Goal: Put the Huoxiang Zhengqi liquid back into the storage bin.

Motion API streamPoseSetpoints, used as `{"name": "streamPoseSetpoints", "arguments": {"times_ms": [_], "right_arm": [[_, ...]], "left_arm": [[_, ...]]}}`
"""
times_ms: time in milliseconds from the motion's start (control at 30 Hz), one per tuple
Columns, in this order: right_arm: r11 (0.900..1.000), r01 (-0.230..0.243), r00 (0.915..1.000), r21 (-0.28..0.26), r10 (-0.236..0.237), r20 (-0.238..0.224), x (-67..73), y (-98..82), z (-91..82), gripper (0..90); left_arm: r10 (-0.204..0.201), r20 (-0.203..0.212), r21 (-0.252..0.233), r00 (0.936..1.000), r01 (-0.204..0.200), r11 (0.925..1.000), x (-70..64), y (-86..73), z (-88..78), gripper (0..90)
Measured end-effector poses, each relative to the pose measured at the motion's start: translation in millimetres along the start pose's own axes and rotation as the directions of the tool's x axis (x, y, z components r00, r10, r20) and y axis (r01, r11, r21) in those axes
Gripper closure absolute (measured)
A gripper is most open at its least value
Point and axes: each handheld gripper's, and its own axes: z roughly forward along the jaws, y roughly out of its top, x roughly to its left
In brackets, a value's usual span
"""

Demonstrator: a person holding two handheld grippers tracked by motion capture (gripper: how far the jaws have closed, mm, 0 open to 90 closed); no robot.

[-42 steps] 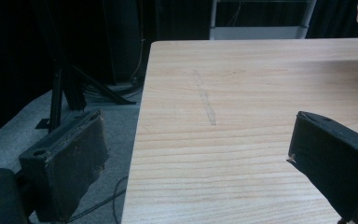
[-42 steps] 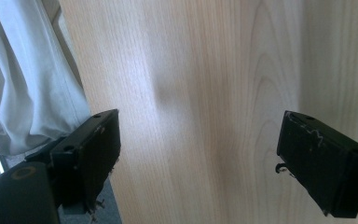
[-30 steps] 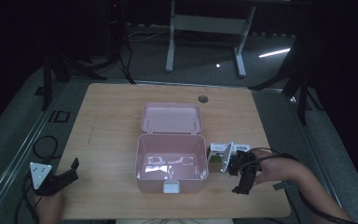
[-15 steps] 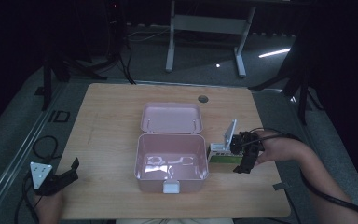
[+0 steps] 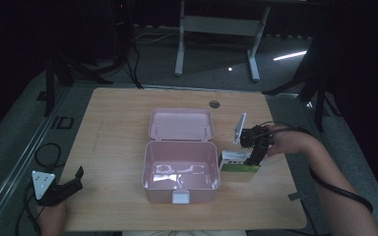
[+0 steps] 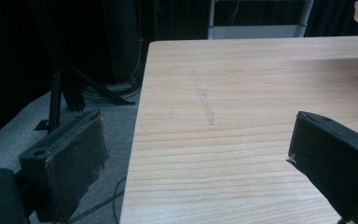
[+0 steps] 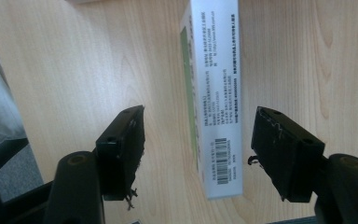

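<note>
Two jaws of the right gripper have just been closing around a white-and-green box, not yet touching it; it lies between them on the table. Left gripper gapes, released.

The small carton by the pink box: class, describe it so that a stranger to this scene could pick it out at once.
Start at the wooden table and find the open pink box in its middle. Just to the box's right, between the jaws of the right gripper, which have just been closing without yet pressing it, lies the carton. It is white and green, with printed text and a barcode, unlike the plain pink box.
</note>
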Motion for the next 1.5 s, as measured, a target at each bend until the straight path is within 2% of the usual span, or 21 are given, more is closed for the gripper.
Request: {"name": "streamPoseSetpoints", "arguments": {"times_ms": [433,800,967,1300,1500], "right_arm": [[0.998,0.021,0.9996,0.062,-0.020,-0.021,-16.5,9.1,32.7,47.7],[0.995,0.040,0.9985,0.096,-0.036,-0.041,-18.7,11.4,57.3,52.0],[0.994,0.046,0.9977,0.097,-0.041,-0.054,-19.1,12.1,63.8,56.4],[0.994,0.054,0.9977,0.092,-0.050,-0.046,-18.7,11.2,69.0,60.5],[0.991,0.061,0.9958,0.121,-0.052,-0.075,-17.2,9.7,66.6,61.4]], "left_arm": [[0.001,0.001,0.000,1.0000,-0.001,1.0000,0.0,0.0,0.0,4.5],[0.004,0.002,0.000,1.0000,-0.004,1.0000,-0.4,0.0,0.1,4.5],[0.003,0.002,0.000,1.0000,-0.003,1.0000,-0.3,0.0,0.2,4.5],[0.004,0.001,0.002,1.0000,-0.004,1.0000,-0.6,0.1,0.3,4.5],[0.005,0.001,0.004,1.0000,-0.005,1.0000,-0.4,0.2,0.5,4.6]]}}
